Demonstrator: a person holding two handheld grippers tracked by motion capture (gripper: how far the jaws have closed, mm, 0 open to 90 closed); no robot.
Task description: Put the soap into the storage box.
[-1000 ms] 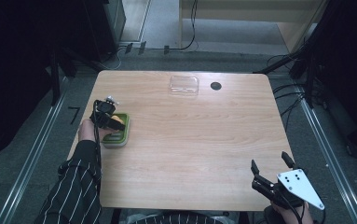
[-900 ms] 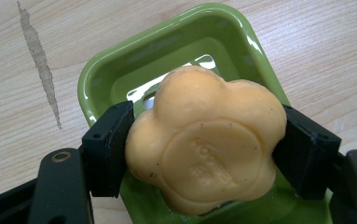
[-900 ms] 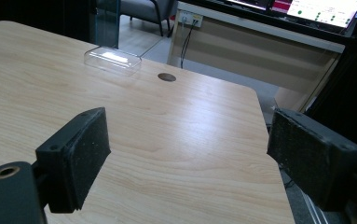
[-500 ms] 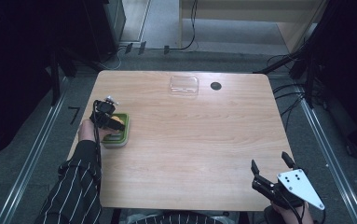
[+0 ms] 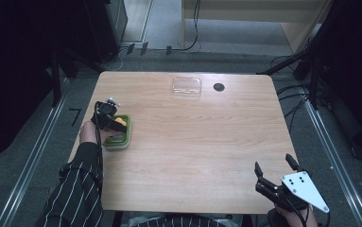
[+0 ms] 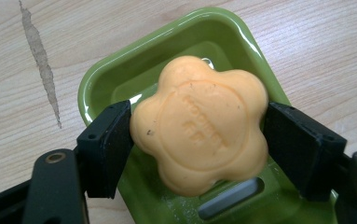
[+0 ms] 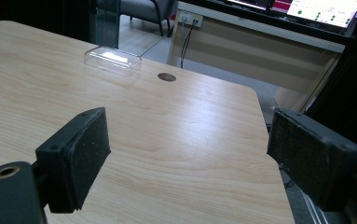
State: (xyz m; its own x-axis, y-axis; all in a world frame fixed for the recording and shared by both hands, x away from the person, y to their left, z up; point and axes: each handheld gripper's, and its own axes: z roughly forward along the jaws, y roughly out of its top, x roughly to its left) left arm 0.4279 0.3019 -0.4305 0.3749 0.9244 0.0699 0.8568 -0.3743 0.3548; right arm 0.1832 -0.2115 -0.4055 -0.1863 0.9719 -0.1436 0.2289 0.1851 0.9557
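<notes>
An orange flower-shaped soap [image 6: 199, 123] lies in a green soap dish [image 6: 120, 79] at the table's left edge. My left gripper [image 6: 197, 140] straddles the soap, its black pads [image 6: 108, 144] right at the soap's two sides. Its jaws have just been opening, and the soap rests on the dish between them. In the high view the left gripper [image 5: 115, 124] points at the green soap dish [image 5: 122, 138], with a hand in a striped sleeve behind it. My right gripper [image 5: 273, 162] hovers over the table's near right corner, its jaws wide open with nothing between them [image 7: 188, 149].
A clear plastic lid [image 5: 186, 87] lies at the far middle of the wooden table [image 5: 207, 142], beside a round cable hole [image 5: 219, 87]. The right gripper view shows the same clear plastic lid [image 7: 113, 59] and cable hole [image 7: 167, 77], with a desk and cables beyond the table's far edge.
</notes>
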